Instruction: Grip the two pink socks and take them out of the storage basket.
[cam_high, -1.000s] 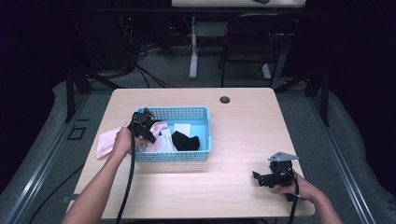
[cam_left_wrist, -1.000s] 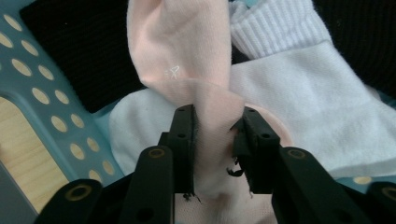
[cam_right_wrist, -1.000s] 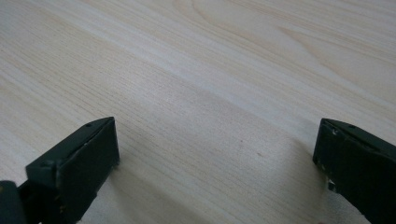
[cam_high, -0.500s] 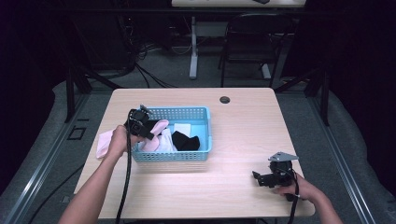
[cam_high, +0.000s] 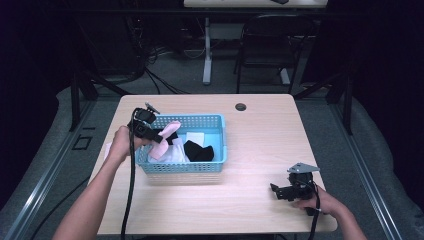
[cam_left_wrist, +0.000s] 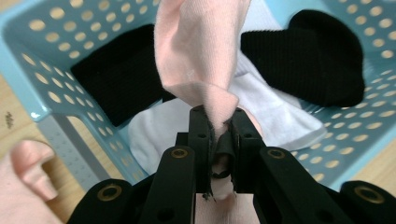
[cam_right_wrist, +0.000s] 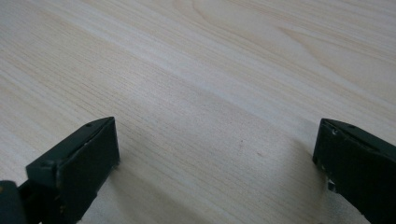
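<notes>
Now we hold the left gripper over the near-left corner of the blue basket, its jaws clenched on a pink sock, having just finished closing on it. From the left gripper view, the cloth is pinched between the two black jaws and the rest of that pink sock hangs over the basket's inside. Beneath it in the basket lie a white sock and black socks, one dark piece on each side of the white one. A second pink sock rests on the table just outside the basket's left wall, beside our left hand.

Our right gripper sits well apart from the basket, near the table's front right corner, resting low over the wood with our right hand behind it. In the right gripper view, its jaws stand wide apart with nothing between them but bare table, so it is released

A small dark round cap lies beyond the basket, near the table's far edge
</notes>
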